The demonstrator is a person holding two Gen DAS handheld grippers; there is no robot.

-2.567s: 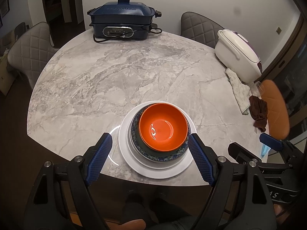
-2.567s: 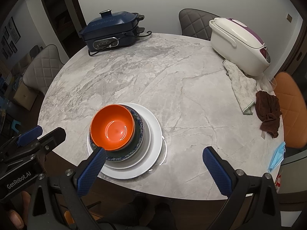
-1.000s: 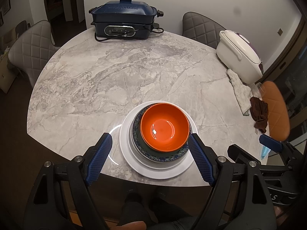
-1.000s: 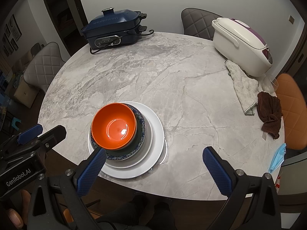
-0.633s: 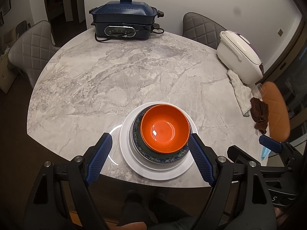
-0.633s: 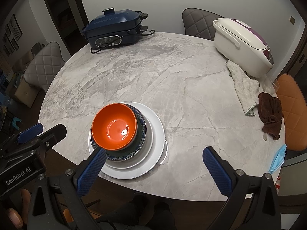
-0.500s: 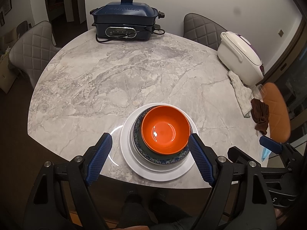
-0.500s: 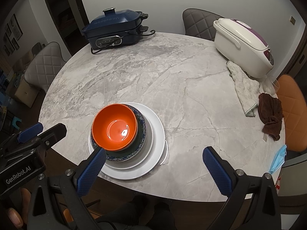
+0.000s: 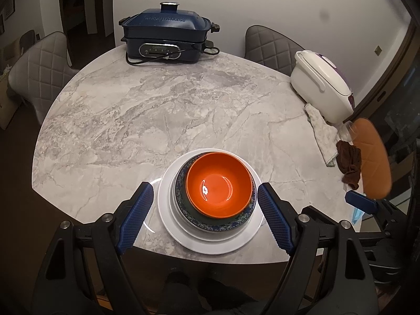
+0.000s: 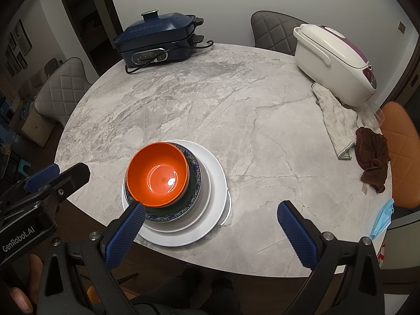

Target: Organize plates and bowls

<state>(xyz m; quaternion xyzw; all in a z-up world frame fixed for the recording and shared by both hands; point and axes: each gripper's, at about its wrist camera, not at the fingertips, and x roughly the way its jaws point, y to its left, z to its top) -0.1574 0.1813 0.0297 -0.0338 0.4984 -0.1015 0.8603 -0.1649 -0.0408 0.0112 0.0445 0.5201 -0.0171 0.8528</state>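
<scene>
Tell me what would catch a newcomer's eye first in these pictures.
The bright orange bowl tops a stack of plates at the near edge of the marble table. At the far edge sits a dark blue electric cooker, and at the right a white appliance.

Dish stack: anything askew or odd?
Slightly. The orange bowl sits off-centre in the dark patterned bowl, and the white plates under them are shifted too, with one rim showing at the side. Nothing spilled or broken.

Near edge: bowl (image 9: 219, 185) in patterned dish (image 9: 246, 214) on stacked plates (image 9: 168, 218)
Far edge: electric cooker (image 9: 166, 38)
Right edge: rice cooker (image 9: 321, 88), cloths (image 9: 321, 134) before it
</scene>
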